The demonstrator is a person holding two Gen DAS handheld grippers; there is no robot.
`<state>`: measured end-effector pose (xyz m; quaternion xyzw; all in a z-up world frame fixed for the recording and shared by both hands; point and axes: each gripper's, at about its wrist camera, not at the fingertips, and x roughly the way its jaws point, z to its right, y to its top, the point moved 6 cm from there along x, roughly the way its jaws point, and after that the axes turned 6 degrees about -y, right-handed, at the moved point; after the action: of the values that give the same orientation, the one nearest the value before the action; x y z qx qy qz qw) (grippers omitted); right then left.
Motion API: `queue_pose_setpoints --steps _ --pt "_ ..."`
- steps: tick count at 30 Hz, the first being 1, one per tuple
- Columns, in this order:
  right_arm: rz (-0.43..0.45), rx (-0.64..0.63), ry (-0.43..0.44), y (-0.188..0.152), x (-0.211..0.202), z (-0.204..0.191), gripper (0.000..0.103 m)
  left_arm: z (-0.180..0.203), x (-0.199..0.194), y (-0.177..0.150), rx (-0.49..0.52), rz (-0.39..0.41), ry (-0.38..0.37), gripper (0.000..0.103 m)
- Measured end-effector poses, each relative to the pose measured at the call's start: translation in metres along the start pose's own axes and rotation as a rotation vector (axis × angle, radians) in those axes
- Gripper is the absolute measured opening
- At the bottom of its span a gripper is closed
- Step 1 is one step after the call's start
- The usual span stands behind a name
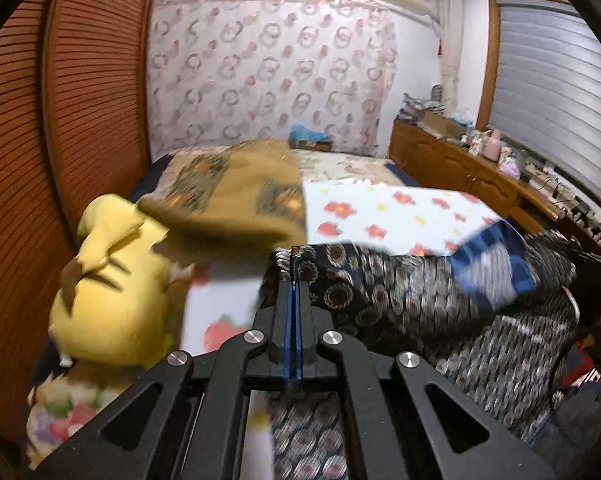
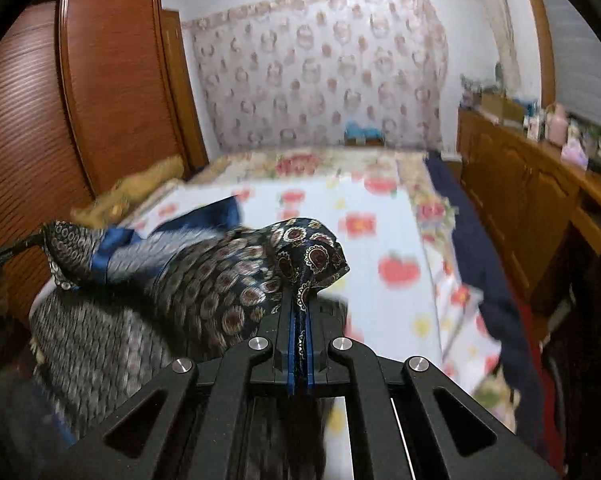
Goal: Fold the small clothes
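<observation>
A dark patterned garment (image 1: 400, 292) with round paisley motifs and a blue waistband (image 1: 488, 264) hangs stretched above the bed between my two grippers. My left gripper (image 1: 294, 276) is shut on one top corner of it. My right gripper (image 2: 300, 300) is shut on the other top corner, where the cloth (image 2: 312, 256) bunches over the fingertips. In the right wrist view the garment (image 2: 188, 280) runs off to the left toward the other gripper. The rest of the cloth hangs down below both grippers.
The bed's white sheet with red flowers (image 2: 380, 240) lies under the garment. A yellow plush toy (image 1: 112, 288) and a tan folded blanket (image 1: 240, 196) lie at the bed's left. A wooden wardrobe (image 1: 80, 100) stands left, a cluttered wooden cabinet (image 2: 532, 184) right.
</observation>
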<state>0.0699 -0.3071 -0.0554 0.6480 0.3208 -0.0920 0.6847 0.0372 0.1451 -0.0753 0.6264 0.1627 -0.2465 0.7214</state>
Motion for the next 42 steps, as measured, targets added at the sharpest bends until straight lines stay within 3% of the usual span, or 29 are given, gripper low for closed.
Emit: queue_pose_setpoints --steps 3,4,5,7,12,14,18,25,30,37,42 --pt "-0.055 -0.011 -0.001 -0.012 -0.008 0.003 0.003 -0.005 -0.008 -0.007 -0.008 -0.014 0.015 0.002" --pt "-0.069 -0.018 0.002 -0.012 -0.010 0.003 0.003 -0.007 -0.011 -0.007 -0.007 -0.011 0.025 0.006" --pt "-0.066 -0.033 -0.019 -0.009 -0.012 0.004 0.008 -0.010 -0.014 -0.003 0.000 0.004 0.043 0.011" --pt "-0.056 -0.043 -0.060 0.002 -0.011 0.010 0.015 -0.013 -0.019 0.001 0.003 0.033 0.058 0.040" --pt "-0.002 -0.048 -0.097 0.035 -0.012 0.007 0.031 -0.017 -0.009 0.018 0.010 0.047 0.064 0.056" --pt "0.026 -0.062 -0.105 0.047 -0.011 0.001 0.045 -0.017 0.002 0.025 0.025 0.042 0.067 0.058" --pt "0.030 -0.077 -0.110 0.057 0.001 0.000 0.056 -0.017 0.035 0.034 0.032 -0.002 0.049 0.060" --pt "-0.099 -0.071 -0.100 0.052 0.061 0.004 0.057 -0.014 0.089 0.026 0.041 -0.134 0.022 0.060" --pt "-0.191 -0.059 -0.071 0.044 0.078 0.003 0.057 -0.014 0.104 0.010 0.041 -0.205 0.012 0.060" --pt "-0.268 -0.043 -0.037 0.020 0.100 0.005 0.057 -0.015 0.113 -0.012 0.030 -0.279 -0.010 0.060" --pt "-0.272 -0.023 -0.022 0.017 0.109 0.008 0.057 -0.017 0.118 -0.021 0.019 -0.311 -0.017 0.060"
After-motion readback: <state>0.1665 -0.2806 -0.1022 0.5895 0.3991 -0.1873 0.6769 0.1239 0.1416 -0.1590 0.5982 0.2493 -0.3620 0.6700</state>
